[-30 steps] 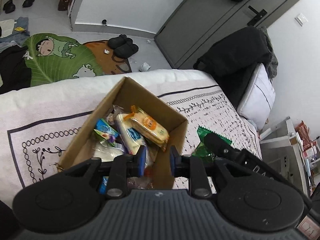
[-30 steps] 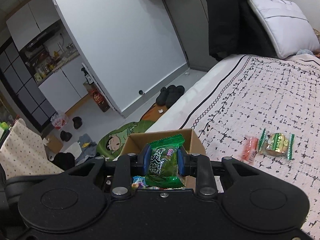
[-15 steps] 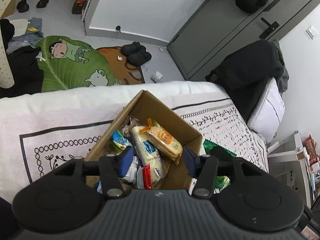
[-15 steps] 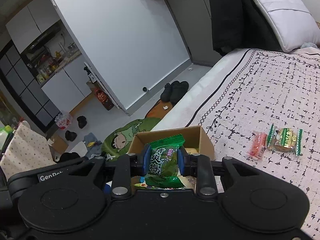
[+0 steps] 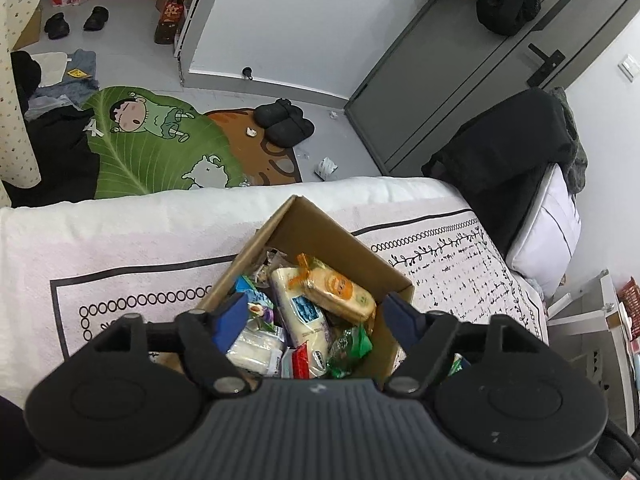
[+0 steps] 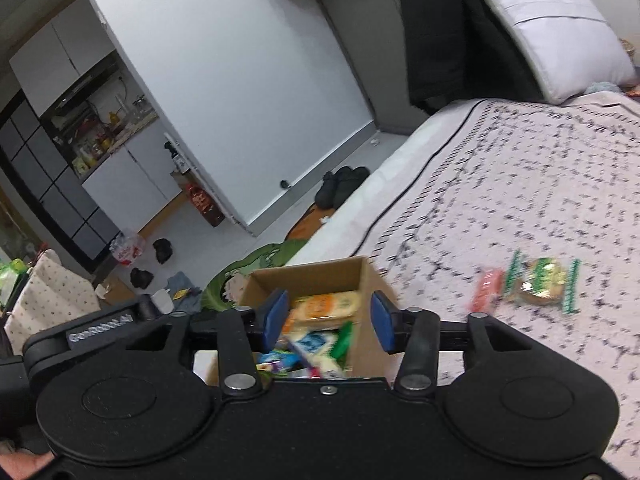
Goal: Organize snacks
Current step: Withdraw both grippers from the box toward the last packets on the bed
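Observation:
A cardboard box point(image 5: 312, 224) sits on the patterned bedspread, filled with several snack packets. An orange-and-yellow cracker pack point(image 5: 340, 292) lies on top, and a green packet point(image 5: 348, 344) lies at the box's near right. My left gripper point(image 5: 316, 316) is open and empty just above the box. My right gripper point(image 6: 326, 320) is open and empty over the same box point(image 6: 320, 276); the green packet point(image 6: 344, 338) lies inside it. A red packet point(image 6: 486, 290) and a green-edged packet point(image 6: 542, 280) lie on the bed to the right.
The bed edge point(image 5: 120, 208) drops to a floor with a green cartoon mat point(image 5: 160, 144) and black slippers point(image 5: 284, 122). A black coat over a chair point(image 5: 508, 152) and a white pillow point(image 6: 552, 28) stand at the bed's far end.
My right gripper opened and the green packet dropped into the box. My left gripper opened wide and rose a little above the box.

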`<state>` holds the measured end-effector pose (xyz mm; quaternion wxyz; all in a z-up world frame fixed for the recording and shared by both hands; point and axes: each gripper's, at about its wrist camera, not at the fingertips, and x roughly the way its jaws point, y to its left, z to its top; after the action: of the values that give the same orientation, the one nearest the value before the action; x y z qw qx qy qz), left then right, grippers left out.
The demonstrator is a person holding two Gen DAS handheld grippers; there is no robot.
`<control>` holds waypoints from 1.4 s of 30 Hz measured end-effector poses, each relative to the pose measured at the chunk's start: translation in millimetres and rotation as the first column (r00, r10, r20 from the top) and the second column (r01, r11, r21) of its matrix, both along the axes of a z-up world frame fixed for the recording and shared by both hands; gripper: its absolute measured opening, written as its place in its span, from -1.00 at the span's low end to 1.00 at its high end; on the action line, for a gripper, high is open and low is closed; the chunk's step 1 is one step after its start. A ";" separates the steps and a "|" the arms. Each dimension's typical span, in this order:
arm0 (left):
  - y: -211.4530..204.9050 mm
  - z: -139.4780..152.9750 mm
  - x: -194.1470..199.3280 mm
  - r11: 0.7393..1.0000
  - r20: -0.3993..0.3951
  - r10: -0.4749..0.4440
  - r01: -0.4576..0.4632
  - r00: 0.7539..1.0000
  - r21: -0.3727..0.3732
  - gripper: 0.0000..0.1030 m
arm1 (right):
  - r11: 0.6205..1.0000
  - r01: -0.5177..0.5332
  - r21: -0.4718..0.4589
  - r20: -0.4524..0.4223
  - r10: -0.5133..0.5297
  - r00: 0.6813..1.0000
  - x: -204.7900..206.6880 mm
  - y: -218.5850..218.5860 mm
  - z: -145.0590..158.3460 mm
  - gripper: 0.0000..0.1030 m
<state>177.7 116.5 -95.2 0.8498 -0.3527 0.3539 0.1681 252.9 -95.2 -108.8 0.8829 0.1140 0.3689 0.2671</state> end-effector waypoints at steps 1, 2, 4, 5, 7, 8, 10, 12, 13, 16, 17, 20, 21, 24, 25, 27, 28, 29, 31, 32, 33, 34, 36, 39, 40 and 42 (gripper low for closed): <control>-2.4 -0.1 0.3 1.000 0.002 -0.004 0.004 1.000 0.006 0.57 | 1.000 0.006 -0.005 0.004 -0.006 1.000 0.8 -5.1 -0.8 -0.05; -4.7 0.1 1.2 1.000 0.005 -0.009 0.009 1.000 0.011 0.61 | 1.000 0.011 -0.009 0.007 -0.011 1.000 1.5 -9.9 -1.9 -0.04; -9.9 0.1 2.8 1.000 0.009 -0.022 0.021 1.000 0.018 0.68 | 0.999 0.027 -0.017 0.010 -0.027 1.000 4.7 -22.4 -4.4 0.01; -12.3 0.1 3.5 0.999 0.013 -0.027 0.027 1.000 0.020 0.72 | 0.999 0.034 -0.020 0.012 -0.034 0.999 5.1 -28.8 -5.7 0.02; -17.8 0.4 5.4 0.999 0.013 -0.040 0.039 0.999 0.029 0.74 | 0.998 0.048 -0.027 0.018 -0.047 0.999 7.0 -40.3 -7.9 0.07; -20.6 0.3 6.1 0.998 0.013 -0.047 0.046 0.999 0.035 0.75 | 0.998 0.055 -0.030 0.021 -0.055 0.998 8.5 -46.4 -9.1 0.09; -26.7 1.0 8.2 0.997 0.013 -0.062 0.061 0.998 0.050 0.76 | 0.997 0.071 -0.034 0.025 -0.070 0.997 10.9 -58.8 -11.5 0.13; -33.3 2.0 10.2 0.995 0.015 -0.077 0.075 0.997 0.065 0.77 | 0.996 0.084 -0.036 0.026 -0.084 0.996 13.3 -69.6 -14.2 0.14; -36.5 2.7 11.2 0.994 0.017 -0.084 0.082 0.996 0.072 0.77 | 0.995 0.093 -0.036 0.026 -0.093 0.995 14.8 -75.8 -15.4 0.15; -47.0 4.8 15.3 0.990 0.020 -0.108 0.106 0.994 0.096 0.77 | 0.993 0.113 -0.031 0.029 -0.113 0.993 19.6 -92.0 -17.7 0.19; -50.6 5.4 16.4 0.988 0.020 -0.116 0.113 0.993 0.103 0.77 | 0.992 0.122 -0.026 0.031 -0.121 0.992 20.7 -97.2 -18.7 0.20; -61.2 6.3 19.4 0.983 0.021 -0.140 0.137 0.990 0.123 0.77 | 0.990 0.143 -0.003 0.030 -0.143 0.989 24.9 -110.8 -24.5 0.22; -64.8 6.6 20.1 0.981 0.021 -0.146 0.142 0.989 0.130 0.77 | 0.988 0.151 0.006 0.024 -0.151 0.988 26.2 -115.2 -27.9 0.22; -74.8 7.5 22.3 0.976 0.026 -0.163 0.157 0.986 0.151 0.77 | 0.986 0.165 0.028 0.002 -0.165 0.986 28.2 -125.9 -38.5 0.22; -78.0 7.5 23.2 0.974 0.027 -0.169 0.162 0.985 0.157 0.77 | 0.985 0.168 0.033 -0.004 -0.167 0.986 28.6 -128.7 -41.4 0.22; -85.0 7.0 24.9 0.970 0.031 -0.179 0.172 0.983 0.170 0.77 | 0.983 0.176 0.046 -0.019 -0.175 0.984 31.0 -135.6 -46.4 0.22; -87.7 6.6 25.8 0.969 0.031 -0.183 0.175 0.983 0.175 0.77 | 0.982 0.180 0.053 -0.025 -0.179 0.984 32.3 -138.9 -47.8 0.22; -90.8 6.0 27.0 0.968 0.031 -0.184 0.176 0.982 0.180 0.77 | 0.981 0.184 0.059 -0.028 -0.182 0.983 33.3 -141.3 -48.6 0.22; -96.4 4.9 30.0 0.967 0.033 -0.190 0.181 0.981 0.182 0.77 | 0.980 0.192 0.060 -0.025 -0.191 0.981 35.7 -146.2 -50.3 0.22; -99.2 4.3 31.8 0.966 0.033 -0.194 0.186 0.980 0.179 0.77 | 0.979 0.196 0.052 -0.018 -0.196 0.981 36.6 -147.4 -51.3 0.22; -101.9 3.6 33.4 0.966 0.035 -0.199 0.190 0.979 0.176 0.77 | 0.978 0.202 0.044 -0.014 -0.202 0.979 37.9 -148.7 -52.8 0.22; -106.0 3.1 35.9 0.965 0.037 -0.206 0.197 0.978 0.175 0.76 | 0.978 0.206 0.041 -0.014 -0.206 0.978 38.9 -149.8 -54.4 0.22; -114.9 2.7 39.6 0.959 0.041 -0.224 0.213 0.974 0.185 0.76 | 0.977 0.208 0.038 -0.020 -0.207 0.978 42.1 -152.8 -58.1 0.22; -126.9 -0.5 46.8 0.952 0.036 -0.254 0.243 0.967 0.188 0.72 | 0.978 0.207 0.036 -0.042 -0.206 0.978 46.3 -156.2 -63.4 0.22; -131.0 -2.4 50.2 0.950 0.032 -0.263 0.253 0.964 0.182 0.72 | 0.976 0.213 0.036 -0.056 -0.210 0.976 48.0 -157.5 -65.4 0.22; -138.5 -6.5 57.0 0.950 0.028 -0.273 0.265 0.962 0.165 0.71 | 0.974 0.226 0.037 -0.082 -0.222 0.972 52.6 -160.8 -69.9 0.22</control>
<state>234.7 -22.0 -101.7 0.8989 -0.2361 0.3626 0.0695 305.5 -256.0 -178.7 0.8896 0.1854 0.3813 0.1696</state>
